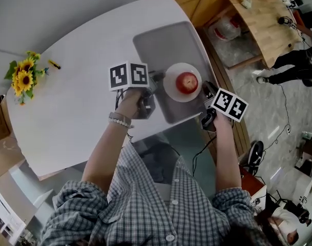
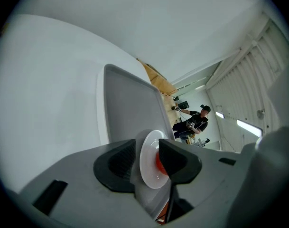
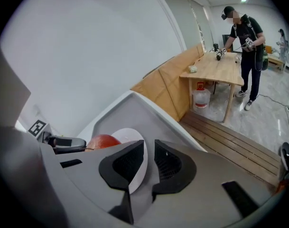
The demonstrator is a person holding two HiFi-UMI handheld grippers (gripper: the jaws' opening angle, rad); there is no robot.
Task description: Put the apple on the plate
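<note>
Holds the left gripper (image 1: 157, 82) just left of the white plate (image 1: 169, 87), jaws spread wide, nothing between the pads. Holds the right gripper (image 1: 207, 89) just off the plate's right rim, jaws only a narrow slit apart, likewise clamping nothing. Has the red apple (image 1: 187, 82) sitting on the middle of that plate, free of both grippers. Has the plate resting on the grey tray (image 1: 150, 42), toward its right side, atop the white table (image 1: 84, 101). Shows a bunch of sunflowers (image 1: 23, 78) at the table's left edge, well apart from the tray.
</note>
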